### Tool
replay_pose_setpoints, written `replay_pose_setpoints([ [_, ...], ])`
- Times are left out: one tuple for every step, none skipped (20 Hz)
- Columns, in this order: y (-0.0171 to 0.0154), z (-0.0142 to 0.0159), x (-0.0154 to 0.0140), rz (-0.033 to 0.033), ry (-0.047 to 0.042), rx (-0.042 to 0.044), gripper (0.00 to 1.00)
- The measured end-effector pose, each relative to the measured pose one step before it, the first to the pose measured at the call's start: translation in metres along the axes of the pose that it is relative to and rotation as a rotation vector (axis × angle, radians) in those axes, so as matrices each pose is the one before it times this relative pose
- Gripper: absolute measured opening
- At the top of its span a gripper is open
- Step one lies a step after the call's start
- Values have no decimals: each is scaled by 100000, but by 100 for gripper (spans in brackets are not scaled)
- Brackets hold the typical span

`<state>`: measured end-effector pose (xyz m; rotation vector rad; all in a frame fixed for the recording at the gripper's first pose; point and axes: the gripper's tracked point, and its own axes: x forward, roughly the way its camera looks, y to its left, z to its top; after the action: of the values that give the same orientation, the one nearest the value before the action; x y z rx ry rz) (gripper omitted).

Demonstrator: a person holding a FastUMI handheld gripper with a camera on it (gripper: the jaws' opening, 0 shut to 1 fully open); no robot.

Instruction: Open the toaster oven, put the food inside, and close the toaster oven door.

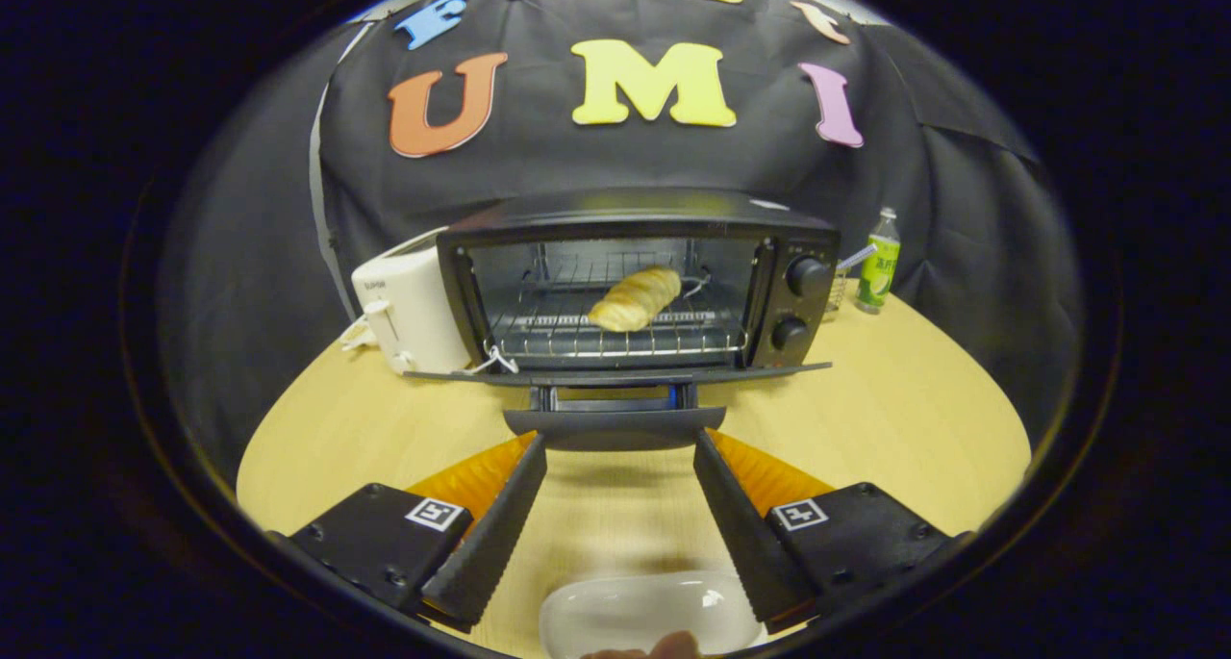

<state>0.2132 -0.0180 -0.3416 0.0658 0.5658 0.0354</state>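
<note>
Gripper [620,447] fingers are spread wide and hold nothing, aimed straight at the toaster oven [635,284] just ahead. Its door [615,374] is dropped flat, its handle [615,426] lying crosswise, seemingly just touching the fingertips. The food [635,298] is seen resting on the rack [615,337] inside, long axis slanted.

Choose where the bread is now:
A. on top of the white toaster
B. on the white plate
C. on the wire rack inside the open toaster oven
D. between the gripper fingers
C: the bread lies on the wire rack inside the toaster oven, door down, beyond the open, empty gripper.
</note>
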Motion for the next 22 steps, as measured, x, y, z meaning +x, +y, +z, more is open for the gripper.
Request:
replay_pose_setpoints([
  [119,1210,255,-116,-2931,518,100],
  [48,1216,238,-22,-3042,808,100],
  [52,1317,22,-213,-2932,1097,100],
  [117,1069,-90,94,-2309,1190,100],
  [336,1177,-273,578,-2544,1005,100],
  [284,1125,-366,378,-2495,-338,100],
  [172,1127,-320,27,-2064,-1305,100],
  [150,917,-498,379,-1604,-849,100],
  [259,792,-656,603,-1474,399,100],
  [250,807,-866,697,-1449,339,100],
  [58,835,-837,150,-1668,204,100],
  [-20,713,-1025,-62,-1583,302,100],
  [22,633,-1027,64,-1342,104,100],
  [-98,454,-934,-247,-996,-179,100],
  [-105,412,-1045,-353,-571,-433,100],
  [-200,431,-1014,-202,-699,-184,100],
  [-91,488,-1048,60,-1149,-204,100],
  [-92,472,-1141,-145,-1128,-248,100],
  [-219,355,-1138,-229,-783,277,100],
  [-326,44,-1101,-661,-427,-138,100],
  [-293,319,-1089,-417,-933,-408,100],
  [-175,212,-1172,-35,-850,-518,100],
])
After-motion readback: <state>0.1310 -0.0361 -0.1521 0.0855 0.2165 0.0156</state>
